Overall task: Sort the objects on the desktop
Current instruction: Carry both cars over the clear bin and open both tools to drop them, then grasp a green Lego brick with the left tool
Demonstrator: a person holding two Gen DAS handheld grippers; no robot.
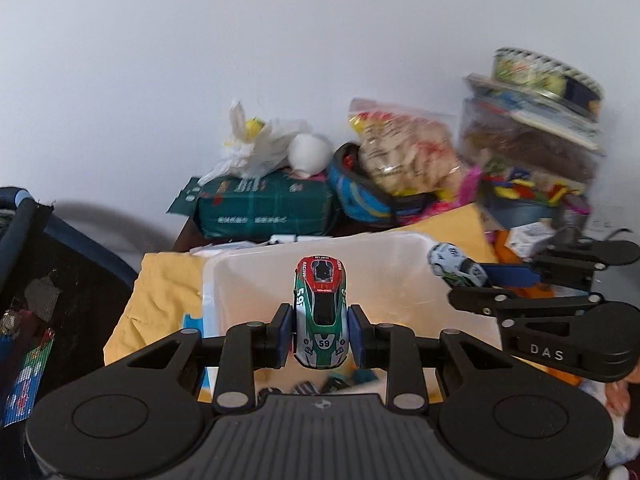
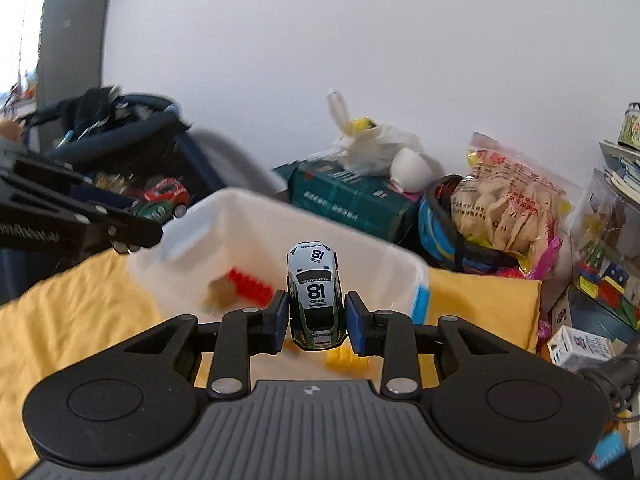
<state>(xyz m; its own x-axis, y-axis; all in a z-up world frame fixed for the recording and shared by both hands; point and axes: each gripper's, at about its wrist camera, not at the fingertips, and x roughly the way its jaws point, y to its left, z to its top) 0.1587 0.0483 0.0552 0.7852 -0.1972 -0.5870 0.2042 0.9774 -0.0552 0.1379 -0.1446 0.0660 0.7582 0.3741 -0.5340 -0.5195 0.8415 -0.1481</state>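
Note:
My left gripper point(image 1: 321, 334) is shut on a green, red and silver toy car numbered 59 point(image 1: 321, 312), held in the air over a translucent white bin point(image 1: 248, 276). My right gripper point(image 2: 317, 322) is shut on a white and green toy car numbered 18 point(image 2: 316, 300), also above the bin point(image 2: 240, 216). The right gripper with its car point(image 1: 456, 266) shows at the right of the left wrist view. In the right wrist view the left gripper and car 59 point(image 2: 164, 200) appear at the left. Inside the bin lie a red brick point(image 2: 250, 286), a tan piece and a yellow brick point(image 2: 346, 360).
A yellow cloth point(image 2: 72, 320) covers the table under the bin. Behind it stand a green tissue pack point(image 1: 264, 208), a white plastic bag point(image 1: 260, 144), a snack bag point(image 1: 408, 152) in a blue basket and stacked boxes point(image 1: 532, 136). A dark stroller point(image 2: 120, 140) stands at left.

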